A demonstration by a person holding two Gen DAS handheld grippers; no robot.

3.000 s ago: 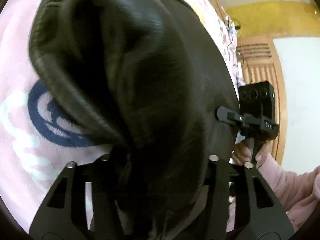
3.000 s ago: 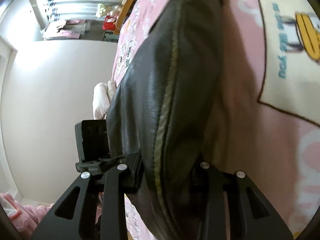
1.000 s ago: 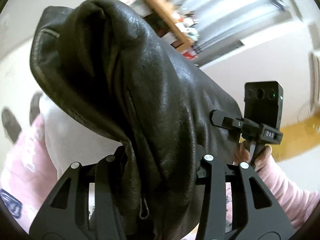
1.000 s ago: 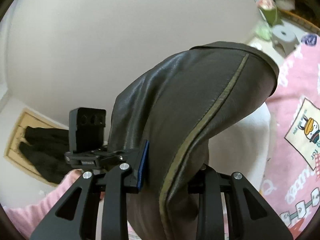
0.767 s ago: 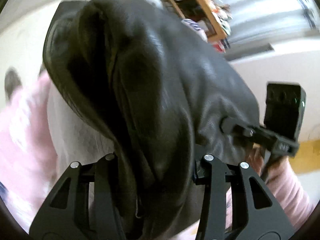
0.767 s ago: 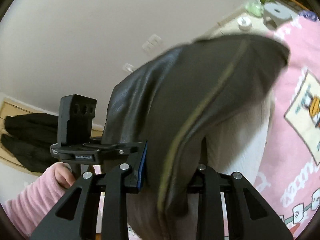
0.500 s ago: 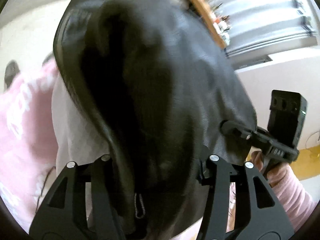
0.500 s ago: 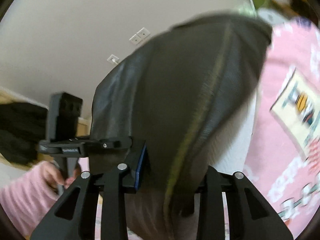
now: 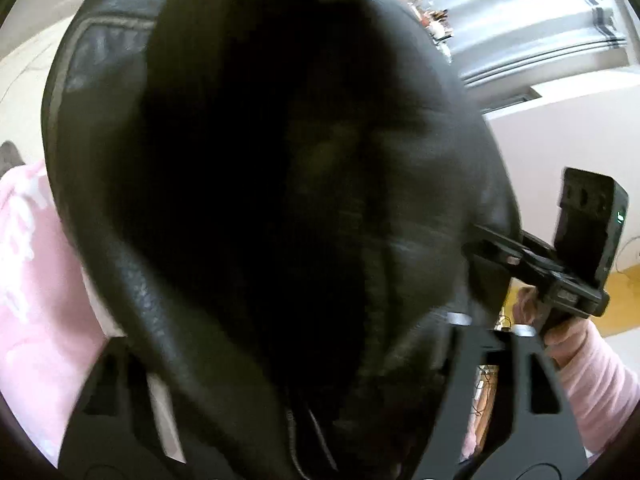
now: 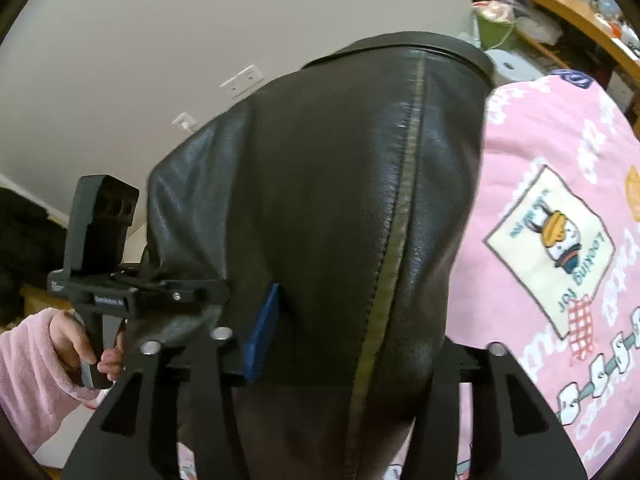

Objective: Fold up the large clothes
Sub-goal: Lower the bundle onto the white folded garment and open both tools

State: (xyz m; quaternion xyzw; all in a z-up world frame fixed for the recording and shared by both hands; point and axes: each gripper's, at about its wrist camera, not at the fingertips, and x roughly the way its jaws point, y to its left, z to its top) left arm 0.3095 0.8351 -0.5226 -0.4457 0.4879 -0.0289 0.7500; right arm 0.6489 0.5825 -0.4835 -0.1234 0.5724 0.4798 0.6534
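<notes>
My left gripper [image 9: 288, 364] and right gripper [image 10: 336, 344] opening, dark leather jacket [image 10: 320, 200] between both jaws, pink blanket [image 10: 560, 200] beneath.

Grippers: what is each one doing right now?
Left gripper: jaws opening, dark leather jacket between them.
Right gripper: jaws opening, same jacket between them.

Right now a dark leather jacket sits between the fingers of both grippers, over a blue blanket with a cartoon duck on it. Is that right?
Not quite: the blanket is pink, not blue, as the right wrist view shows, cartoon duck and all. The rest holds: the dark leather jacket sits between the fingers of the right gripper and the left gripper, whose jaws are opening.
</notes>
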